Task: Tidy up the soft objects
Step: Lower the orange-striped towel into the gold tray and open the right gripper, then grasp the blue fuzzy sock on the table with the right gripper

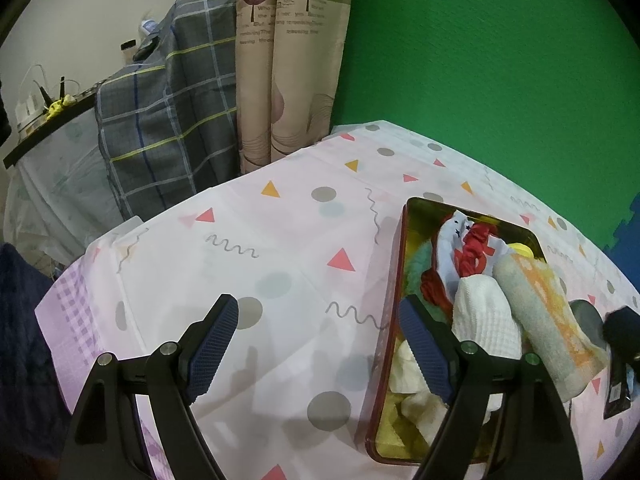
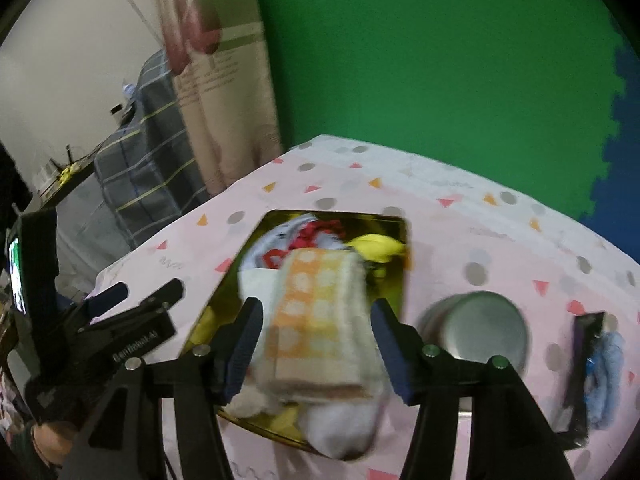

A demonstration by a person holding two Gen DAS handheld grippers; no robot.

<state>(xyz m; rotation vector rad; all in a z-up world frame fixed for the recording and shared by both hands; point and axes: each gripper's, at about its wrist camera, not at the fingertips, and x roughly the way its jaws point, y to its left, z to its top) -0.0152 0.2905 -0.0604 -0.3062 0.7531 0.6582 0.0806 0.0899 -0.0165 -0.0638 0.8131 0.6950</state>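
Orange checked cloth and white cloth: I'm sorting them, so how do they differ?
The orange checked cloth is patterned; the white cloth is plain. The orange checked cloth hangs over the tin's rim onto the table, while the white cloth sits inside. Both are soft and bunched on the pile.

Both tongs stand wide open, angled down and forward. The left tongs (image 1: 318,350) hold nothing between their two black arms; the blue ribbed pads (image 1: 212,346) face each other across a broad gap, the left pad over bare cloth, the right pad over the near edge of the tin. Seen from the right wrist camera, the left tongs (image 2: 136,298) sit just beside the right pair, on its left, at about the same height. The right tongs (image 2: 318,346) are spread as wide, with the pads (image 2: 242,350) either side of the folded towel; blur hides whether they touch it.
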